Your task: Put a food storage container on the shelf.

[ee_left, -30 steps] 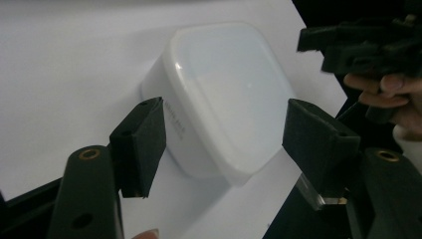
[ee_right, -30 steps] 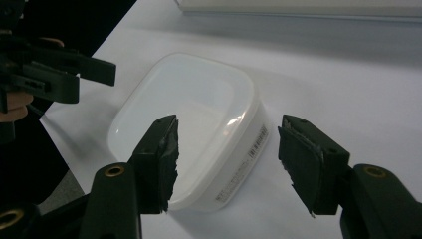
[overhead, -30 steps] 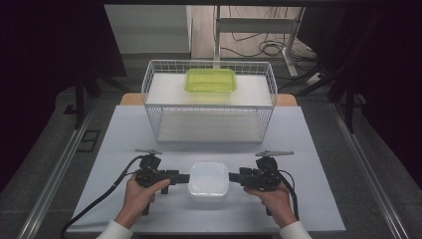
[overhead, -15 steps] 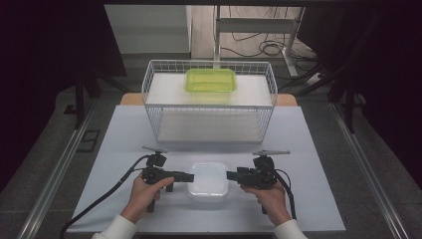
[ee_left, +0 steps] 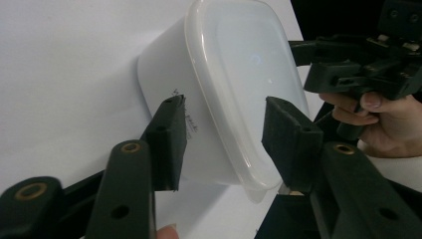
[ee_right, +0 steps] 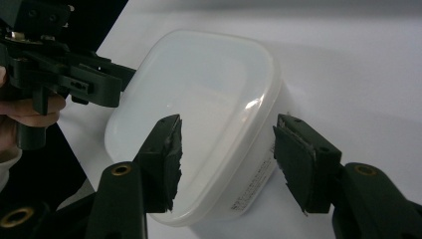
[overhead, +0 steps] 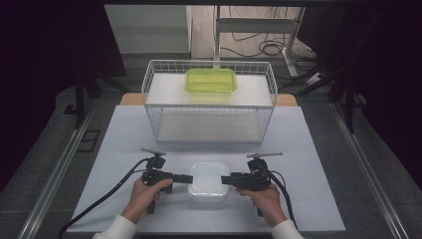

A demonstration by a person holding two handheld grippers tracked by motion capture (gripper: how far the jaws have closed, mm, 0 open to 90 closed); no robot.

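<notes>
Surroundings: a white wire basket (overhead: 209, 102) stands at the far middle of the bench (overhead: 318, 149), with a green lidded box (overhead: 210, 80) on its upper shelf; both are well apart from the work.
In the way: the sheet between the basket and the container is bare.
Container: a white translucent lidded container (overhead: 208, 180) rests flat on the near middle of the bench, lid on, between the two claws.
Left claw (overhead: 185, 178): it lies level at the container's left end. In the left gripper view the jaws straddle that end, one beside the printed side wall, the other by the lid; they have just been closing, and gaps remain, so they stand spread around it.
Right claw (overhead: 226, 179): it lies level at the container's right end. In the right gripper view one jaw hangs over the lid, the other beside the wall; they have just been closing, spread and not yet pressing.
Hands: each grips its tool from below, cables trailing toward the near edge.
</notes>
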